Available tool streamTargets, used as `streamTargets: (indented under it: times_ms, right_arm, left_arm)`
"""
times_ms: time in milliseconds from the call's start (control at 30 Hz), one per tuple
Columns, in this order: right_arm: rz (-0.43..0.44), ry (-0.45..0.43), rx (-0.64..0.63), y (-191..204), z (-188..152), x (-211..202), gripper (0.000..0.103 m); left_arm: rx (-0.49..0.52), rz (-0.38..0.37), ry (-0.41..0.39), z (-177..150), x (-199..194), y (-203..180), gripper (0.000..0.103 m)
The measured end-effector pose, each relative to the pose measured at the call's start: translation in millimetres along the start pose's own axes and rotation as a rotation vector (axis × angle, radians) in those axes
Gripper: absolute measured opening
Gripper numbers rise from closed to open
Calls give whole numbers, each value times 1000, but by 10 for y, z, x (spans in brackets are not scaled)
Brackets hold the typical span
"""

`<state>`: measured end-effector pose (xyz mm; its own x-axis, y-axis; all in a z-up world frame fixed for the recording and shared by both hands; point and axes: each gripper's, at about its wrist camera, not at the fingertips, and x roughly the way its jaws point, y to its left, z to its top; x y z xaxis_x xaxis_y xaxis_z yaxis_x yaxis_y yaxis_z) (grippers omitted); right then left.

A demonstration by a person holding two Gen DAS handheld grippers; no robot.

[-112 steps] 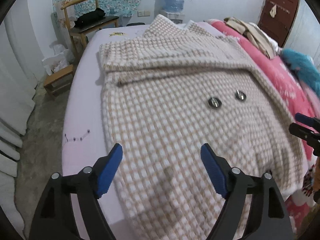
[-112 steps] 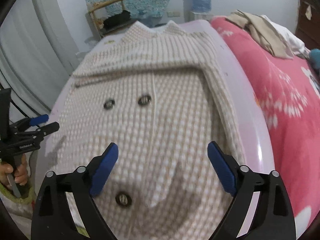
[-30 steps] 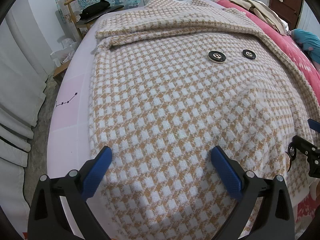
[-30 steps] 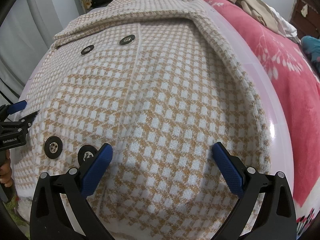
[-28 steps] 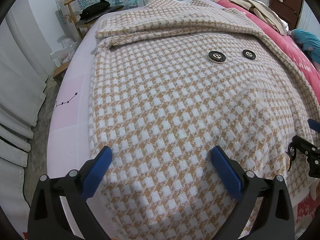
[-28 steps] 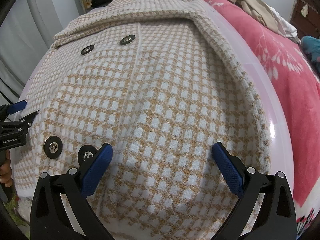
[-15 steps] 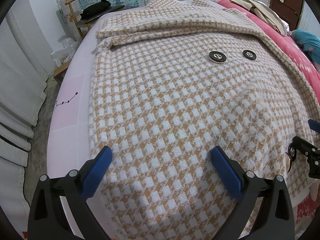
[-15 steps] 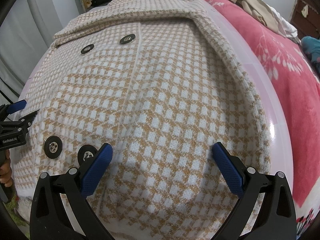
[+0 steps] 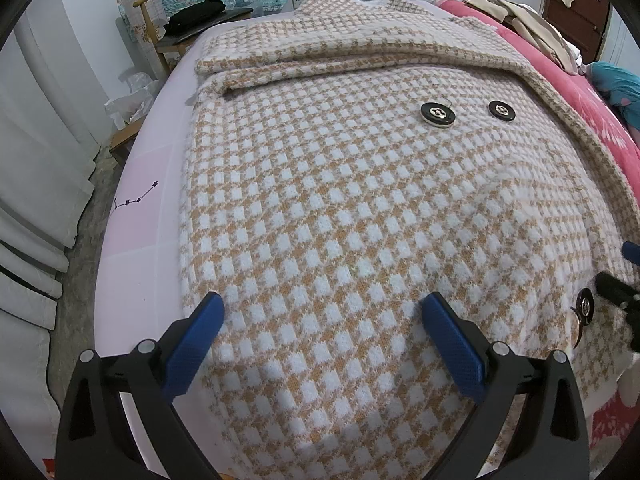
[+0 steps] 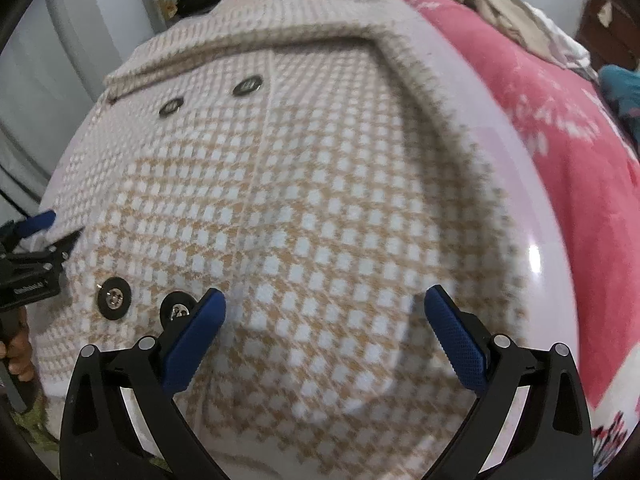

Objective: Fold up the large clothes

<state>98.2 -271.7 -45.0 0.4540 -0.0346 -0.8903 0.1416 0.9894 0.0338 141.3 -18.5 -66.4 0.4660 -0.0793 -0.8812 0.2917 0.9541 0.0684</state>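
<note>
Through the left wrist camera, I see my left gripper [image 9: 322, 322] hanging low over the hem end of a checked tan-and-white coat [image 9: 360, 208], jaws spread wide and holding nothing. The coat lies flat on a pale pink bed [image 9: 136, 216], sleeve [image 9: 352, 56] folded across the chest near the collar, and two dark buttons [image 9: 438, 114] sit just below that sleeve. At the right edge, the tip of my other gripper shows beside a lower button. A wooden chair [image 9: 176, 12] stands beyond the bed (well out of reach).

Through the right wrist camera, which is slightly blurred, my right gripper [image 10: 324, 312] is also wide open and empty, over the coat's other lower corner. Two lower buttons [image 10: 114, 298] lie just left of its left finger [image 10: 196, 332]. A red blanket [image 10: 560, 152] lies alongside on the right.

My worry is that the thick knit could give each jaw only the top layer, so the fold drags unevenly. A pad could also close on a button and slip off.
</note>
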Motion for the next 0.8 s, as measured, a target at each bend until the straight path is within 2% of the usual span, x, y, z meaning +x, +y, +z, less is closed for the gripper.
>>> streamTargets:
  times_ms: [133, 267, 533, 800]
  right_arm:
    - [-6, -56, 14, -175, -25, -236, 95]
    - [-69, -98, 28, -407, -57, -419, 95]
    - [-53, -33, 176, -813, -197, -363, 95]
    - [-42, -12, 220, -791, -380, -349, 95]
  left_arm:
    - [0, 0, -1, -5, -1, 0, 98]
    - [-1, 1, -1, -7, -1, -2, 98]
    - [-1, 1, -1, -14, 1, -2, 98]
    - [-3, 11, 4, 3, -9, -4, 98]
